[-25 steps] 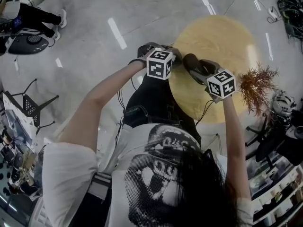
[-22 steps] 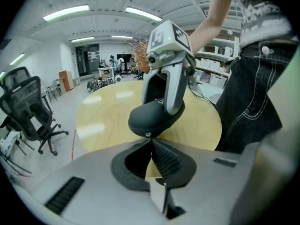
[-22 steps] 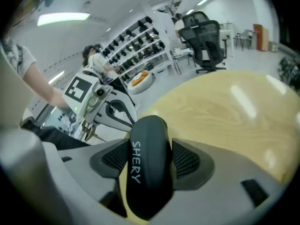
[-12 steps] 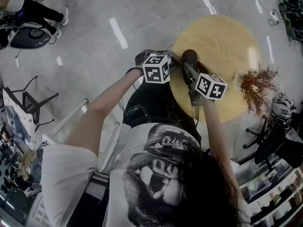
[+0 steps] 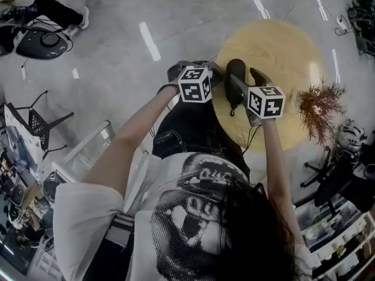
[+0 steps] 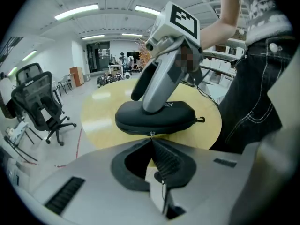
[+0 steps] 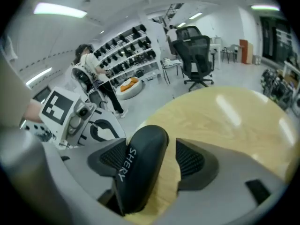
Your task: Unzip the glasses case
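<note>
Pinching the zip at the near edge of the round surface [image 6: 96,114]
Our left gripper [image 6: 151,138] is pressed together on the zip pull [image 6: 151,134] of the black glasses case [image 6: 136,121], which lies on the yellow surface. Beyond it, our right gripper [image 7: 150,146] straddles the case, its jaws spread and just opening wider, with one pad clear of it.

glossy grey floor [image 5: 193,10], black office chair [image 6: 40,102]

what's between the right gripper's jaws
The glasses case, in the right gripper view; the right gripper has just been opening its jaws, table showing beside the case.
</note>
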`<act>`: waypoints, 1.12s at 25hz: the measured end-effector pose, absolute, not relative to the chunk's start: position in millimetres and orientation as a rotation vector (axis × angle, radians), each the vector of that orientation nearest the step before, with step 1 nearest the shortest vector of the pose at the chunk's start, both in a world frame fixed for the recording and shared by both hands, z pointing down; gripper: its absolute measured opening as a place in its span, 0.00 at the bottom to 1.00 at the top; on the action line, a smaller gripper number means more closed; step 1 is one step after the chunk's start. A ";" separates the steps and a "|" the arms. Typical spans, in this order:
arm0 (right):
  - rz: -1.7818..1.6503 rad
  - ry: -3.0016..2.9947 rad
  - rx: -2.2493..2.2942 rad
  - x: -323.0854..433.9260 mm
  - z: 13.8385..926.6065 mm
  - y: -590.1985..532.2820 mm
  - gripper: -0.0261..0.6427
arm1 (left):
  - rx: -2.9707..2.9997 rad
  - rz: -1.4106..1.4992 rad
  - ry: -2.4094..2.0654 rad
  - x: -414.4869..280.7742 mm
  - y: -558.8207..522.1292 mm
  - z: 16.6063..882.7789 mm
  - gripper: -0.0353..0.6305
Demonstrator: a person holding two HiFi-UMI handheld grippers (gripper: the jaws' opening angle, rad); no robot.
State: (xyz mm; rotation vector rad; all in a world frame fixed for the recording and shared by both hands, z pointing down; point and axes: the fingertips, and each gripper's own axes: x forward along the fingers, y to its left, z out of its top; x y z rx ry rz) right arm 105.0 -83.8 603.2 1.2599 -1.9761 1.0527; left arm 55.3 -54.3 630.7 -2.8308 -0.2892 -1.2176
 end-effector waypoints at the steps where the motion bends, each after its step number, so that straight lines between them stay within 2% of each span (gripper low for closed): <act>1: 1.008 -1.993 1.227 105.6 599.9 -86.4 0.54 | -2.813 -1.220 -0.290 53.8 -58.2 630.7 0.07; 4: 1.026 -2.006 1.219 109.2 594.1 -98.6 0.52 | -2.752 -1.239 -0.269 48.5 -73.4 633.0 0.07; 12: 1.417 -1.876 1.302 90.1 618.7 -126.2 0.54 | -2.708 -1.259 -0.201 43.6 -101.3 634.9 0.07; 17: 1.412 -1.890 1.446 93.6 617.1 -132.2 0.51 | -2.757 -1.258 -0.193 38.4 -91.3 634.7 0.07; 28: 1.404 -1.901 1.544 97.0 614.7 -132.6 0.49 | -2.838 -1.296 -0.216 13.2 -30.4 634.4 0.07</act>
